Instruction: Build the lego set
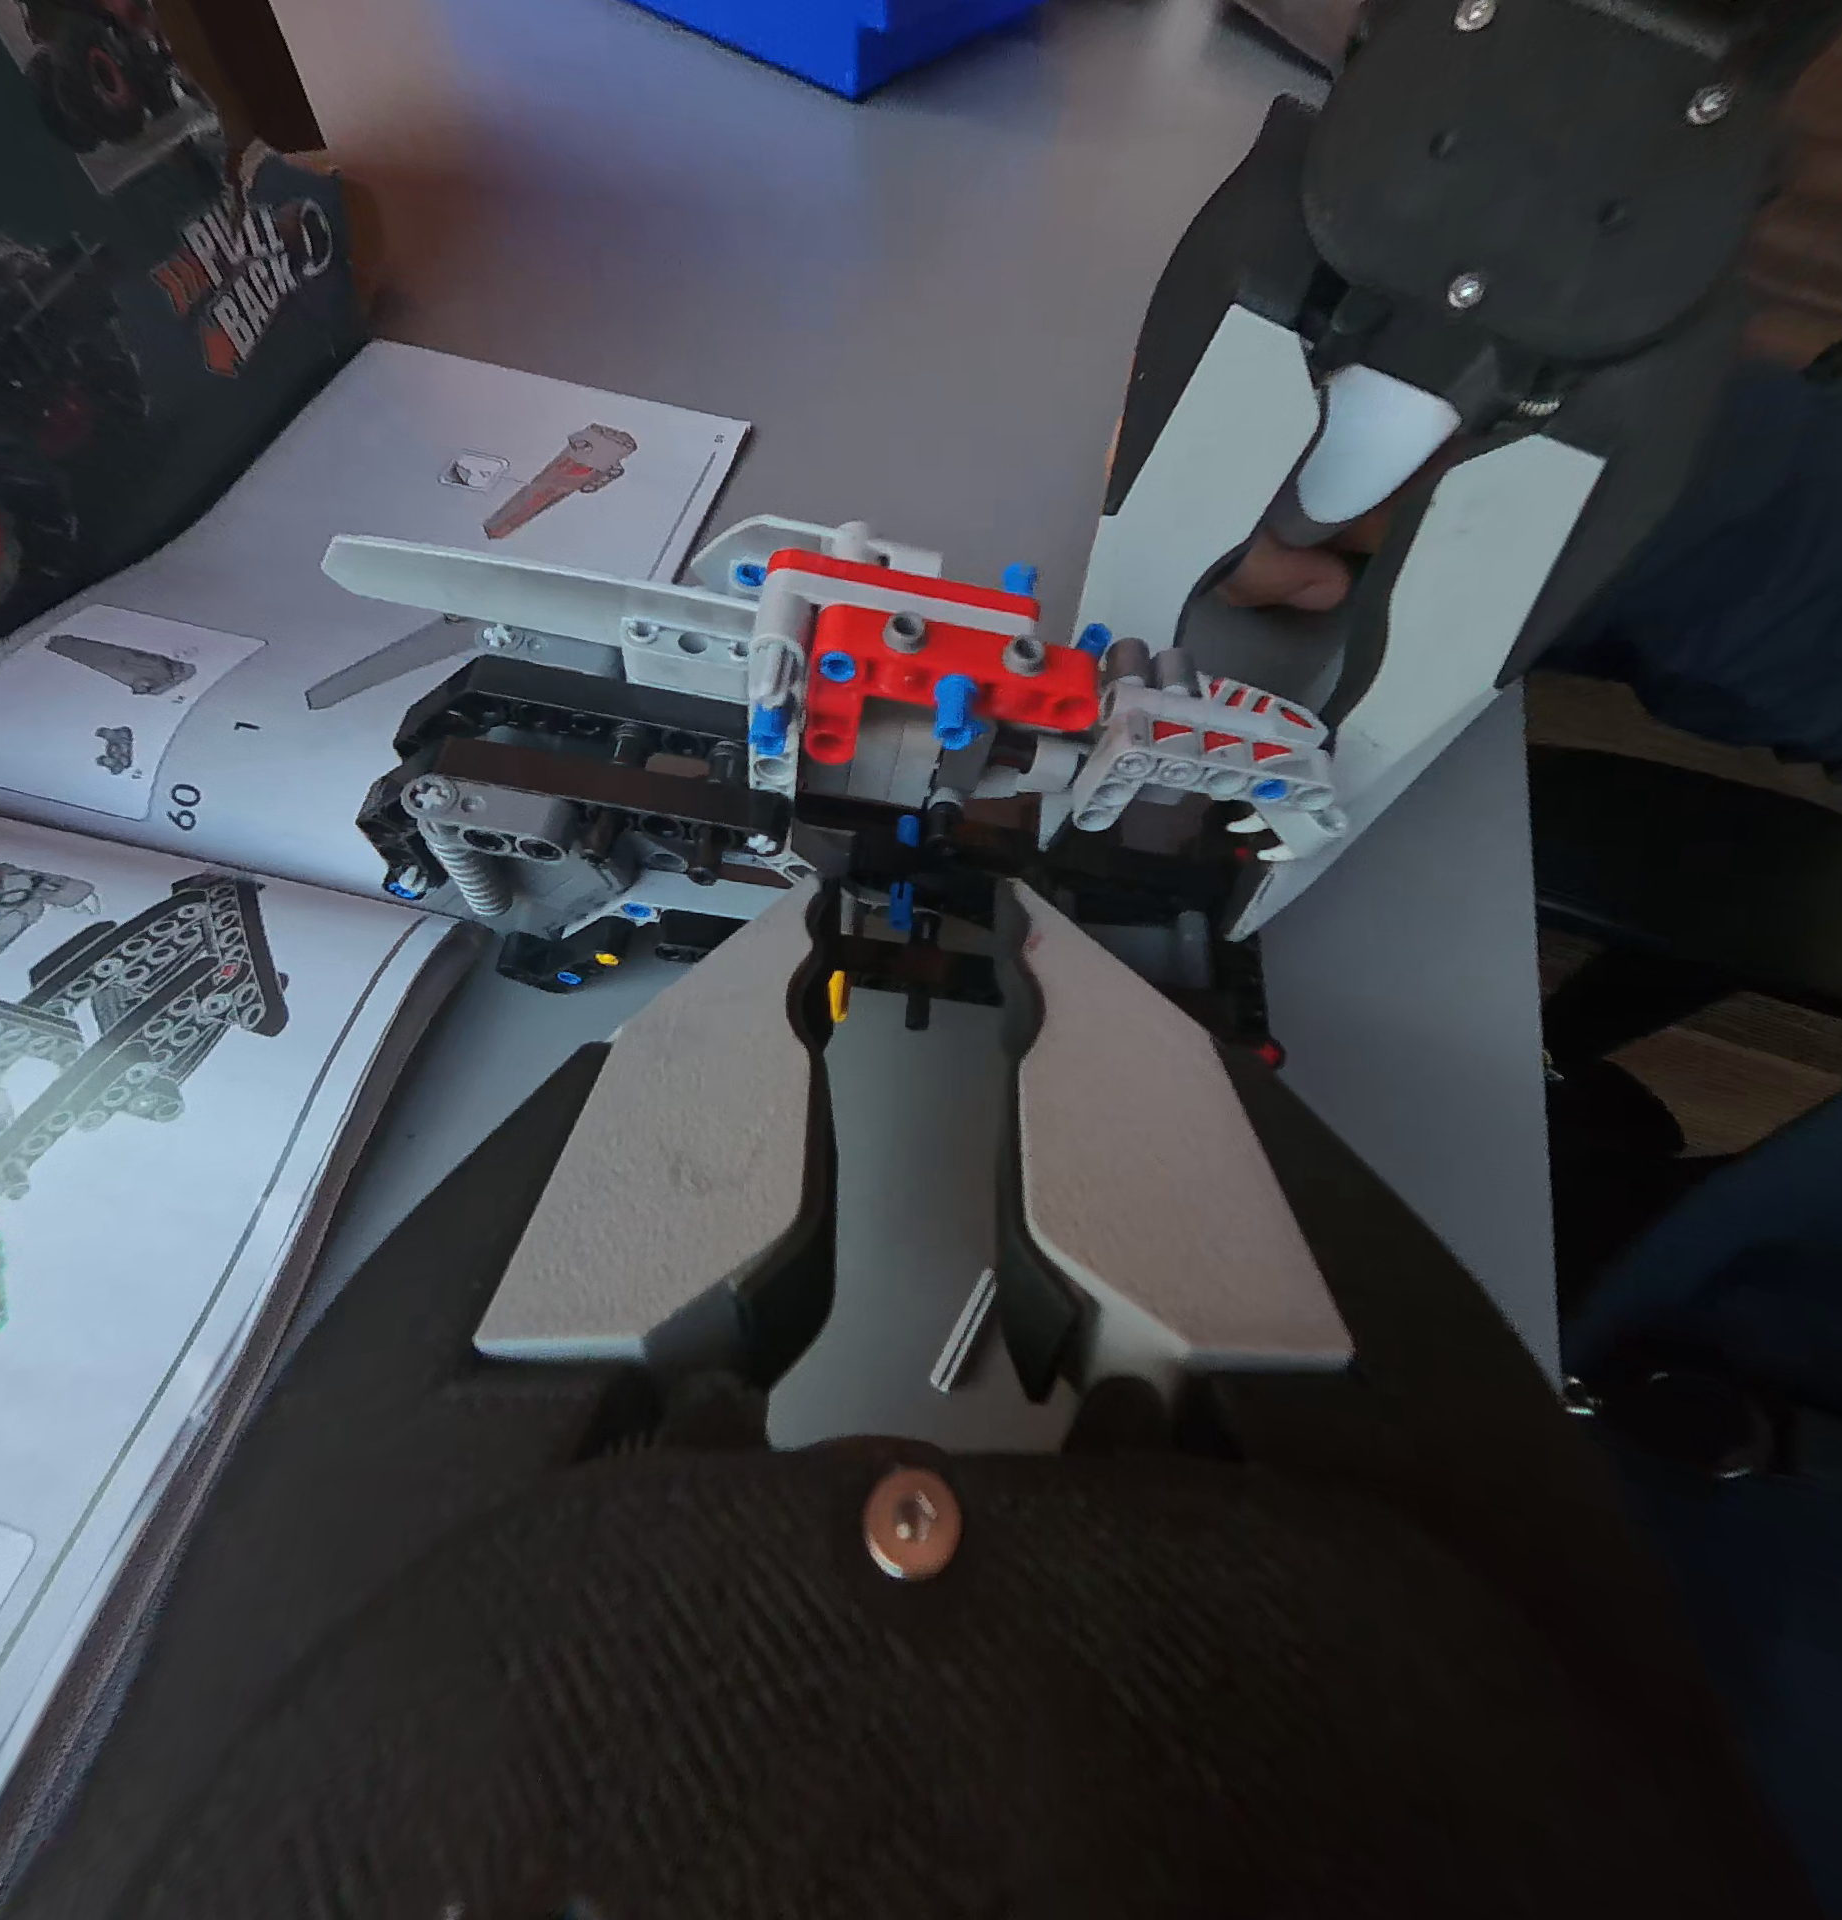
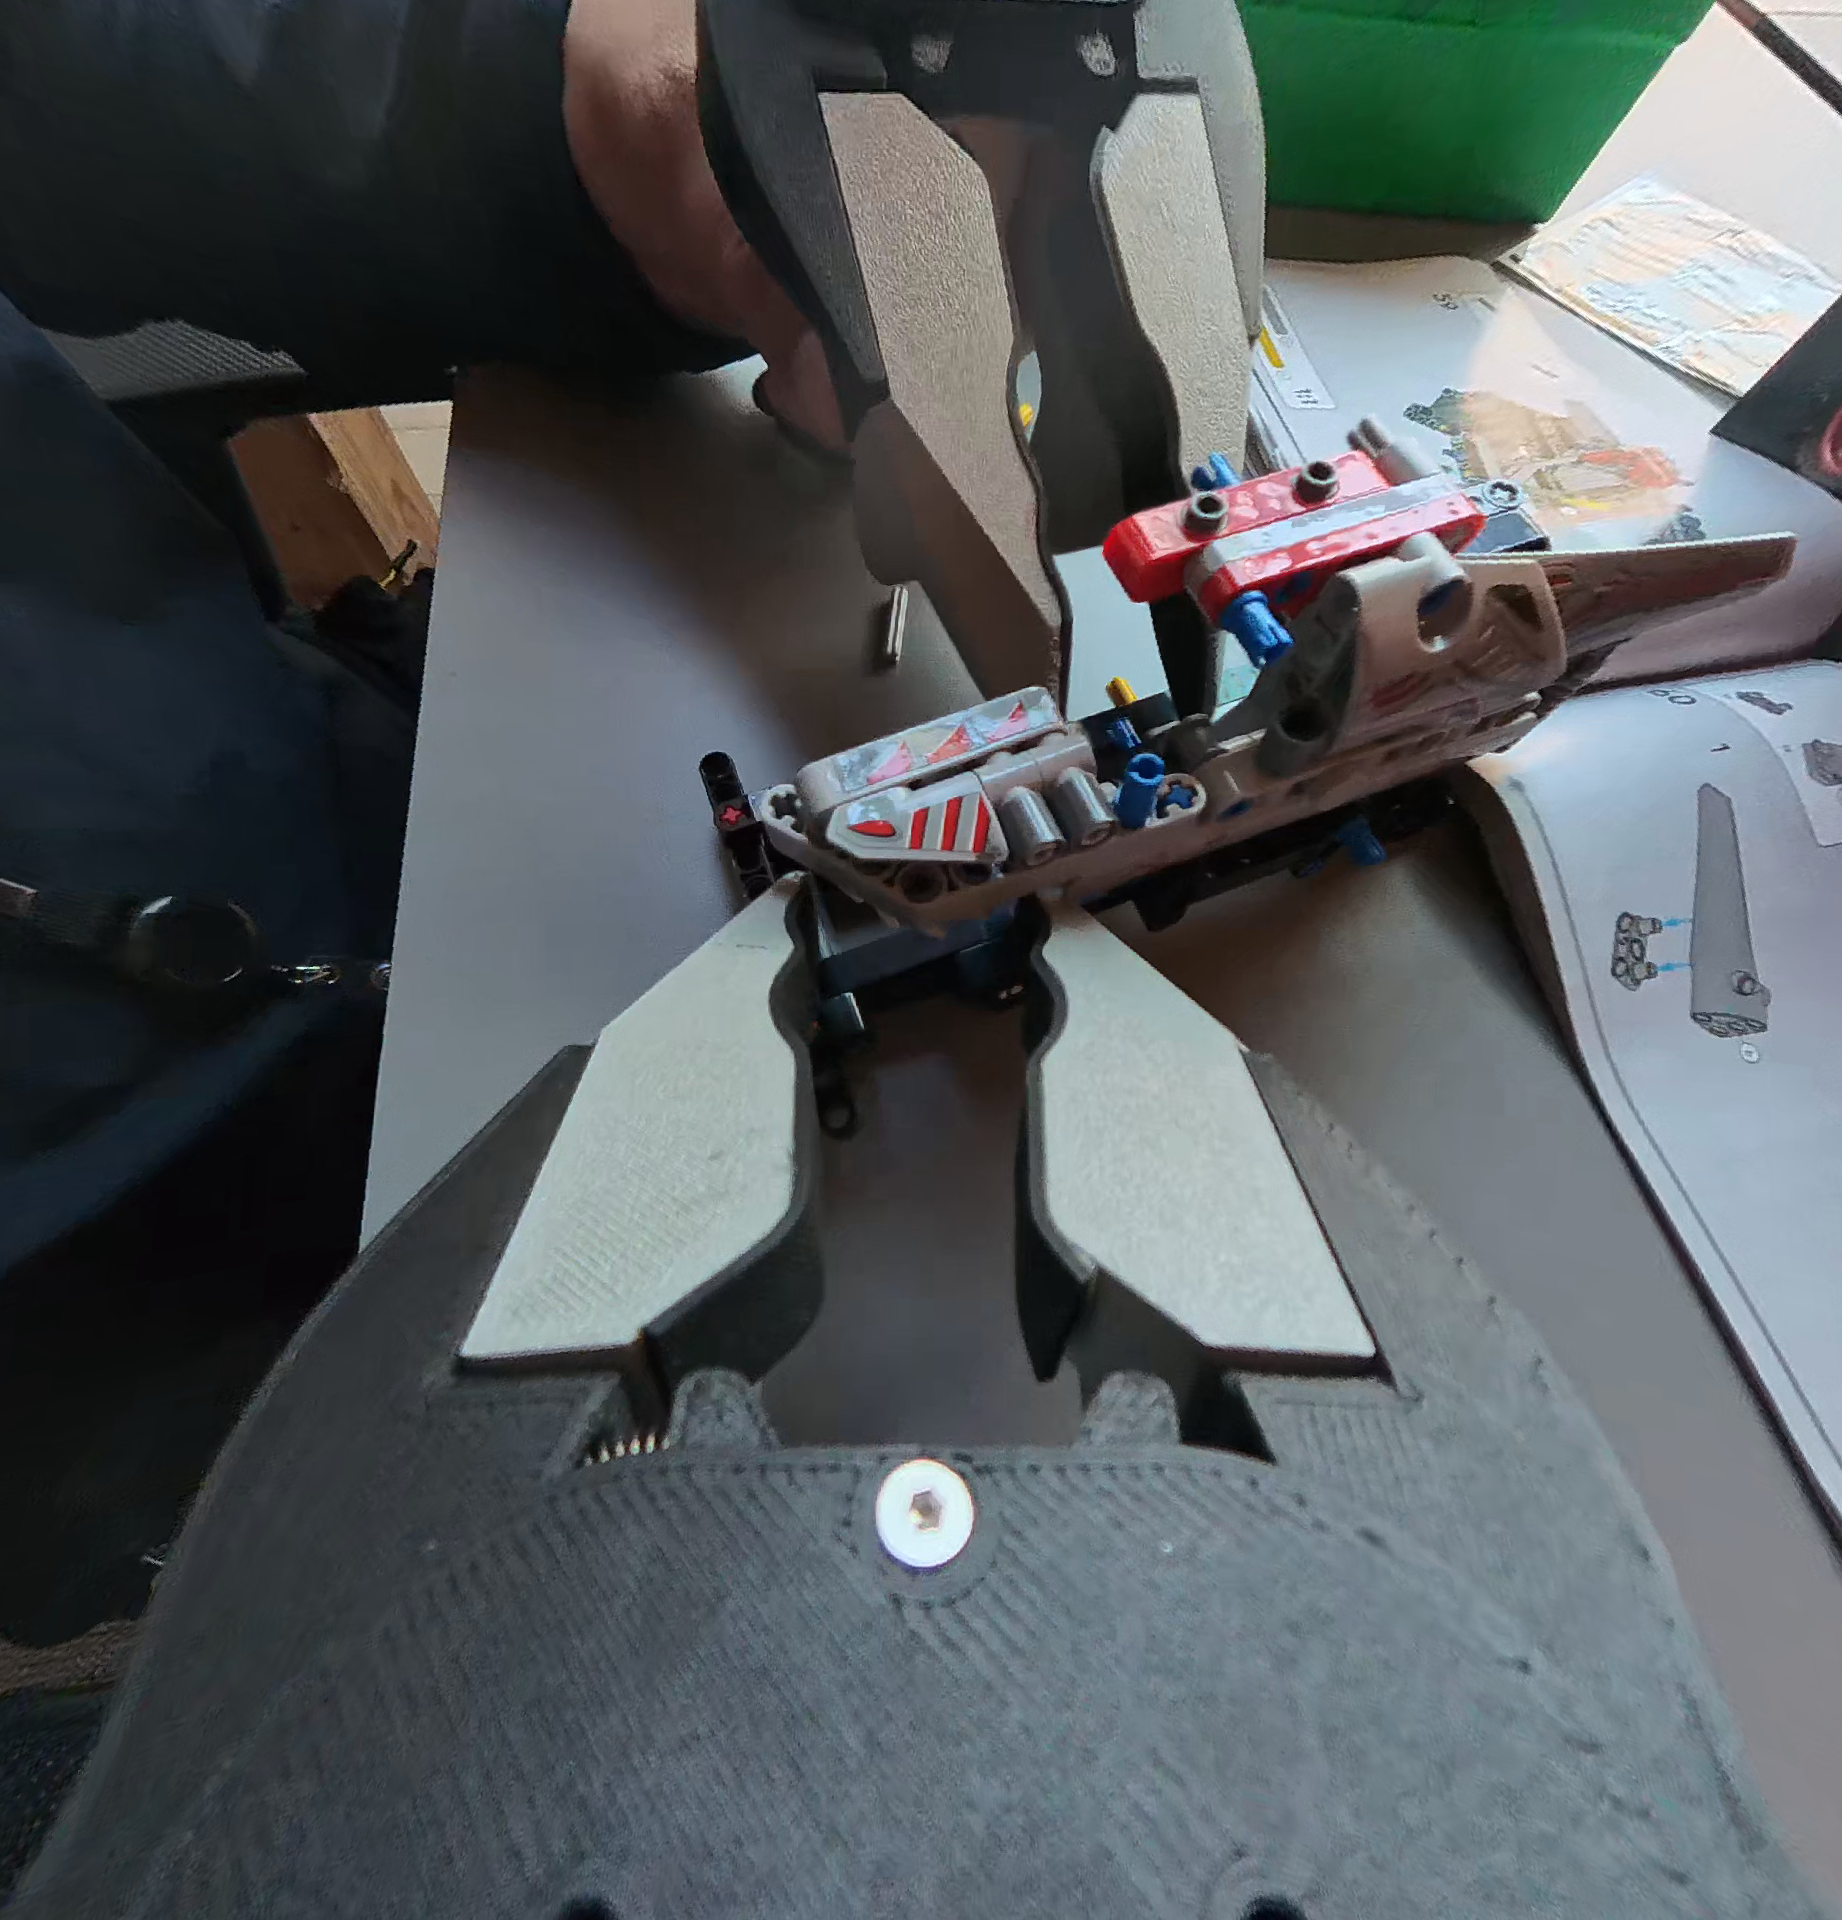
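Both grippers clamp the lego model (image 1: 792, 727) near the table's (image 1: 896, 312) edge, left gripper (image 1: 912, 935) amidships, right gripper (image 2: 917, 935) at its nose; firm, steady holds should prevent twisting.

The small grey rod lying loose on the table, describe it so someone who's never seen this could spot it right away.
Start at the grey table in the right wrist view and find the half-built lego model at its middle. Look left of the far tool, on bare tabletop: the small grey rod lies there alone. Unlike the model's grey pins, it is loose and attached to nothing.
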`<state>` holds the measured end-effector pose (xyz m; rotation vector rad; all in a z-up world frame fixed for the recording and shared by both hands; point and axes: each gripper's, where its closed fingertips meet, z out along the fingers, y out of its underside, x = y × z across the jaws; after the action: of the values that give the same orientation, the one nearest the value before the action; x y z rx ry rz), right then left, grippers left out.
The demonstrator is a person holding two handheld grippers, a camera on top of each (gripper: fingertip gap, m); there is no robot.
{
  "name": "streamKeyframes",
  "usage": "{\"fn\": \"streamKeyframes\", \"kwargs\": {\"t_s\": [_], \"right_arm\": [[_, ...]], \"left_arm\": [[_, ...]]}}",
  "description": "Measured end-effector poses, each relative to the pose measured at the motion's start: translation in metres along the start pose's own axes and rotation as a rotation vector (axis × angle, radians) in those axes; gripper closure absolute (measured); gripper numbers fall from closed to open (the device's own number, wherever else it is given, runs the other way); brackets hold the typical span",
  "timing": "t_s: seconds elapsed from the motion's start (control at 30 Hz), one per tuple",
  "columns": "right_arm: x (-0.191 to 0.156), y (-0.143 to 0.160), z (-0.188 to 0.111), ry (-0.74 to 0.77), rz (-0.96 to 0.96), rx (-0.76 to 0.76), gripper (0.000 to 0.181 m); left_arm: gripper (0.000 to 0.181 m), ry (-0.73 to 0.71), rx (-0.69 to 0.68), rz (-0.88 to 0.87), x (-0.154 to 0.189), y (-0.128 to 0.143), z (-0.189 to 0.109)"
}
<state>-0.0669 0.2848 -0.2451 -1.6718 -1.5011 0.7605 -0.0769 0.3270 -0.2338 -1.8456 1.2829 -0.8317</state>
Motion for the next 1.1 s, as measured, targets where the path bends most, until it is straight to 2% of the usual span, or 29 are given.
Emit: {"fn": "streamKeyframes", "kwargs": {"t_s": [0.1, 0.43, 0.53, 0.6, 0.63, 0.9, 1.1], "right_arm": [[-0.001, 0.000, 0.000, -0.009, 0.003, 0.001, 0.145], [0.000, 0.000, 0.001, -0.005, 0.000, 0.000, 0.145], [-0.001, 0.000, 0.001, 0.001, -0.008, 0.000, 0.151], [-0.001, 0.000, 0.002, 0.005, -0.024, -0.001, 0.152], [-0.001, 0.000, 0.003, 0.010, -0.033, -0.002, 0.153], [-0.006, -0.001, 0.005, 0.033, -0.108, -0.006, 0.156], [-0.009, -0.001, 0.005, 0.038, -0.143, -0.004, 0.160]], "left_arm": [[0.154, 0.017, 0.033, 0.024, 0.005, -0.006, -0.001], [0.149, -0.001, -0.036, 0.058, 0.004, -0.003, 0.006], [0.158, 0.025, -0.044, -0.020, 0.002, -0.004, 0.005], [0.172, 0.017, -0.045, -0.049, -0.005, -0.003, 0.004], [0.174, 0.027, -0.039, -0.048, -0.005, -0.003, 0.003], [0.178, 0.138, 0.012, -0.163, 0.001, -0.003, -0.006], [0.178, 0.167, 0.010, -0.170, 0.005, -0.002, -0.007]]}}
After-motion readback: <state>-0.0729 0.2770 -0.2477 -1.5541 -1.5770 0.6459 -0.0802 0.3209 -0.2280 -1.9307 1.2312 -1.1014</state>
